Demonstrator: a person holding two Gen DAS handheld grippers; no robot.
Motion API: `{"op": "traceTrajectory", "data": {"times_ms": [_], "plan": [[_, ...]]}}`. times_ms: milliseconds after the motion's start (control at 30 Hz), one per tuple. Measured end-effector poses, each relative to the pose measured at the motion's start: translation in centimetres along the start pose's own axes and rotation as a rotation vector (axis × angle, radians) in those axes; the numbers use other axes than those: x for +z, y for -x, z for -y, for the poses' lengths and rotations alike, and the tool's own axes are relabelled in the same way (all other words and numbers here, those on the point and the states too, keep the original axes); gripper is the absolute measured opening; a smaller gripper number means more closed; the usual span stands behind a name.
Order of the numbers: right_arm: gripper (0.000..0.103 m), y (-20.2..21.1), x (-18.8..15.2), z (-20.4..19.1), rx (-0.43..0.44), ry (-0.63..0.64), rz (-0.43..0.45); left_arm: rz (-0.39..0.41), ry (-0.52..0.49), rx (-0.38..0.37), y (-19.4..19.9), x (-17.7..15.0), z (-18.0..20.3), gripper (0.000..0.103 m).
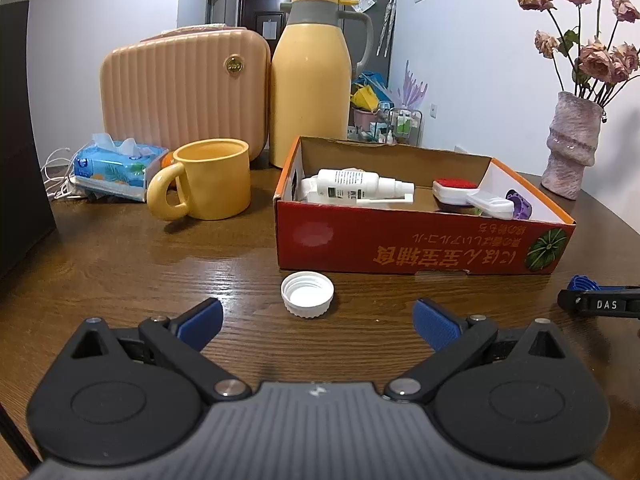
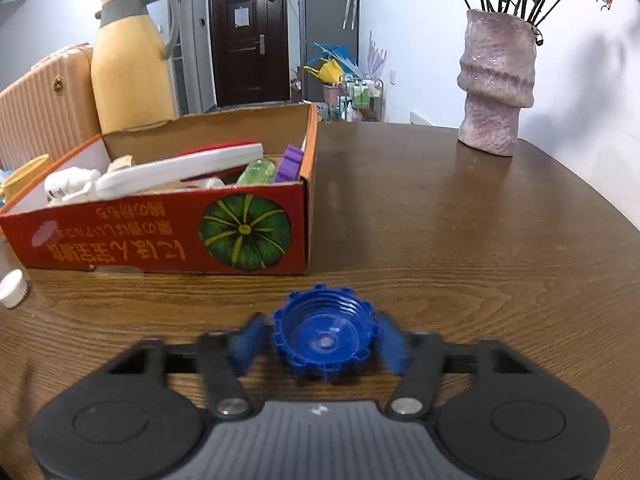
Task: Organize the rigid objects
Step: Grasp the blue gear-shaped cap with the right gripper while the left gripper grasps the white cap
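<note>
A blue plastic screw cap with a notched rim (image 2: 325, 336) lay open side up on the dark wood-grain tabletop (image 2: 460, 240), its threads showing inside; it sat just in front of the red cardboard box printed with a green pumpkin (image 2: 168, 236), apart from it. The right hand-held gripper (image 2: 320, 344) straddled this cap, its blue pads (image 2: 250, 342) blurred and drawn in against the rim on both sides, so it appeared clamped on the cap. A white ribbed plastic cap (image 1: 307, 294) also lay open side up near the box; the left hand-held gripper (image 1: 318, 322) hung just short of it, fingers wide apart, touching nothing.
</note>
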State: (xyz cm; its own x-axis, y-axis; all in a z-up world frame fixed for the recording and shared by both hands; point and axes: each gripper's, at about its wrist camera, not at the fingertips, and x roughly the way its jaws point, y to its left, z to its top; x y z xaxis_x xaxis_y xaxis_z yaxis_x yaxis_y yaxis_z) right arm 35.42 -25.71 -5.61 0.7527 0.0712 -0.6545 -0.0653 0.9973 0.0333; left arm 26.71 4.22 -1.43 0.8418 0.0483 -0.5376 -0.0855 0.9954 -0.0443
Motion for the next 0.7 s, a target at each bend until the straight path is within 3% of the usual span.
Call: {"op": "traceTrajectory", "data": {"times_ms": [700], "plan": [[0.053,3.8,-0.9,0.3,0.018,-0.065,0.173,-0.091,-0.009,-0.012,-3.7,0.3,-1.4,0.103]]}}
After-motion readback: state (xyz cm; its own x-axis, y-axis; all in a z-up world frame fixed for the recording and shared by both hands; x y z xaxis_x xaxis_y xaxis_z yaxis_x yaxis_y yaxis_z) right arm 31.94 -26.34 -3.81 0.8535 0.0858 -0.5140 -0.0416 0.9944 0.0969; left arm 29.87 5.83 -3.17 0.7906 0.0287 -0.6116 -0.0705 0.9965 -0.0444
